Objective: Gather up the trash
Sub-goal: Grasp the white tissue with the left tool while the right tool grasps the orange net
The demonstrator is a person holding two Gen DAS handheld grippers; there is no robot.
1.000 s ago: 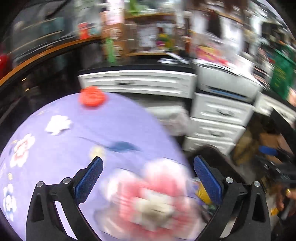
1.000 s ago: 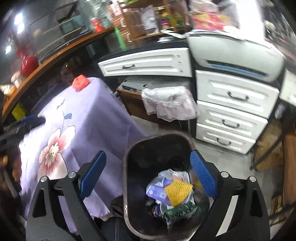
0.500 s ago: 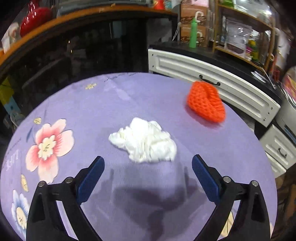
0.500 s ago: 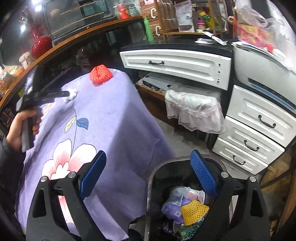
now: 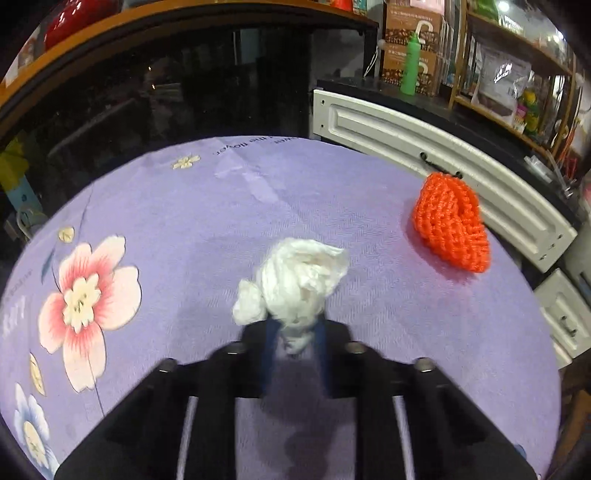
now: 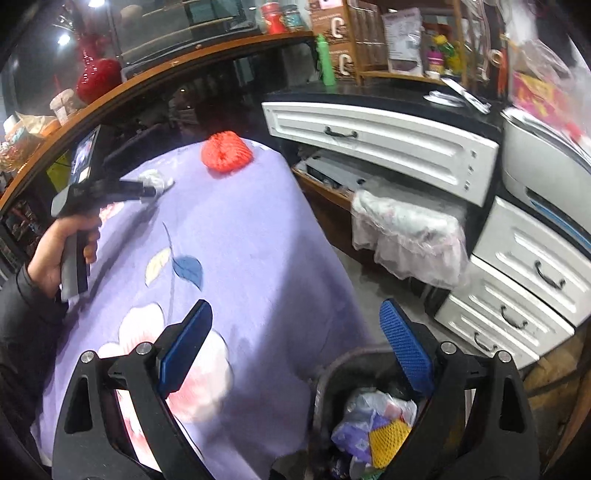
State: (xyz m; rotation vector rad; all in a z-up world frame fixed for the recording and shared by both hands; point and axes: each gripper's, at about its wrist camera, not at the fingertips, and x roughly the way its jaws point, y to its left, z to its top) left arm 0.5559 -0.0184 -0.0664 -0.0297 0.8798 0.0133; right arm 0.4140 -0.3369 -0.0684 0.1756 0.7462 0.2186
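A crumpled white tissue [image 5: 295,280] lies on the purple flowered tablecloth [image 5: 192,206]. My left gripper [image 5: 295,347] is shut on the tissue's near end. It also shows in the right wrist view [image 6: 149,190], at the tissue [image 6: 157,179]. An orange foam net [image 5: 448,225] lies at the table's far right, also in the right wrist view [image 6: 226,152]. My right gripper [image 6: 295,350] is open and empty, above the table's corner and a dark trash bin [image 6: 332,373] holding wrappers and a yellow net [image 6: 388,437].
White drawer units [image 6: 388,144] stand behind and right of the table. A dark counter with a wooden rim [image 5: 184,22] runs along the back. A plastic-covered bundle [image 6: 406,229] sits on the floor between table and drawers.
My left gripper has closed on the white tissue, which it was straddling open half a second ago. My right gripper has drifted left, away from the bin toward the table.
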